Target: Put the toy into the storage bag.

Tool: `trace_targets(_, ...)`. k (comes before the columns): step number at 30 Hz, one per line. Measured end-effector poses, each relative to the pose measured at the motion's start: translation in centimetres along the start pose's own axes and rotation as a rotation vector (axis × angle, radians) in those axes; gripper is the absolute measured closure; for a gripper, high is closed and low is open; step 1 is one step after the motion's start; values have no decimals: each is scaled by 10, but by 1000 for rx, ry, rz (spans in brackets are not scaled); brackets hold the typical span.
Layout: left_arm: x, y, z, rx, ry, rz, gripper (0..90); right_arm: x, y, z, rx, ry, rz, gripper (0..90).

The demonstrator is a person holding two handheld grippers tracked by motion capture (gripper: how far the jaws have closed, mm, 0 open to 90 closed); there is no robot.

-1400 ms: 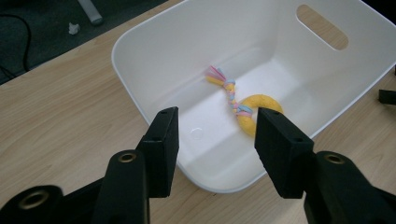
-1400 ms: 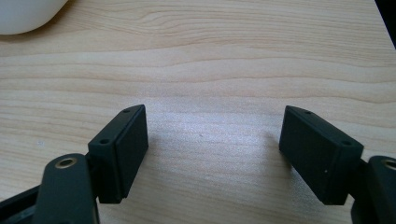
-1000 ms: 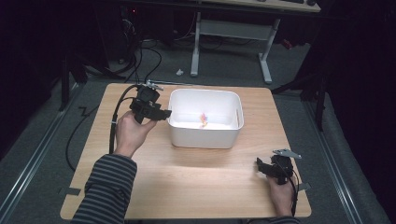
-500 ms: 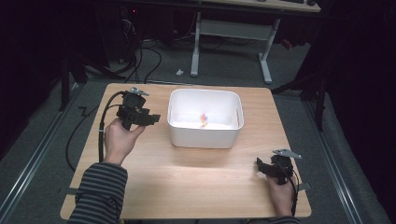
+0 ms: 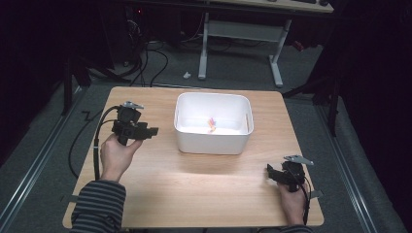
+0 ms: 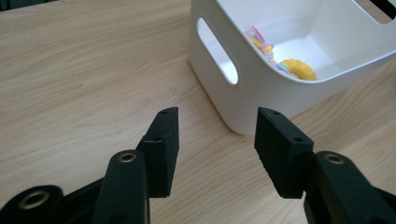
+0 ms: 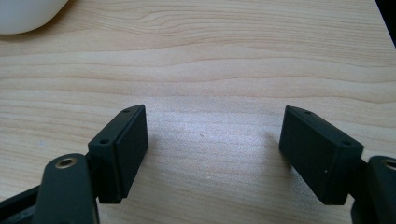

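The small yellow-and-pastel toy (image 5: pixel 212 124) lay inside the white bin (image 5: pixel 194 141), near its middle. The left gripper (image 6: pixel 215 128), jaws spread wide and holding nothing, had drawn back from the bin's rim to just left of the bin, so the drop looked finished. The right gripper (image 7: pixel 214 140) stayed well right of the bin, low over the table (image 5: pixel 204 189), wide open and empty

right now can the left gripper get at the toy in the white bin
Probably yes: the left gripper is open beside the white bin, whose top is uncovered, so the colourful toy could be reached from above, over the wall.
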State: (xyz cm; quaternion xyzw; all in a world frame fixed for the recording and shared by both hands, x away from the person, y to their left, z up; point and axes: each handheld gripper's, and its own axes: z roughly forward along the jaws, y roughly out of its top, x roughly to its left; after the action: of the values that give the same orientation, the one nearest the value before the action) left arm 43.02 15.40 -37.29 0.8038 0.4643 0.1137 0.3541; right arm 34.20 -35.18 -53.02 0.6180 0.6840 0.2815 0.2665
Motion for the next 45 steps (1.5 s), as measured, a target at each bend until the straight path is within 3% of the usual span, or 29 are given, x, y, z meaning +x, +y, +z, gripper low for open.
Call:
trace_targets(27, 27, -68, 21, 63, -2, -131, 489, 0, 0, 0, 0, 2, -1, 238)
trace_targets(45, 35, -98, 39, 87, -6, -193, 483, 0, 0, 0, 0, 2, -1, 238)
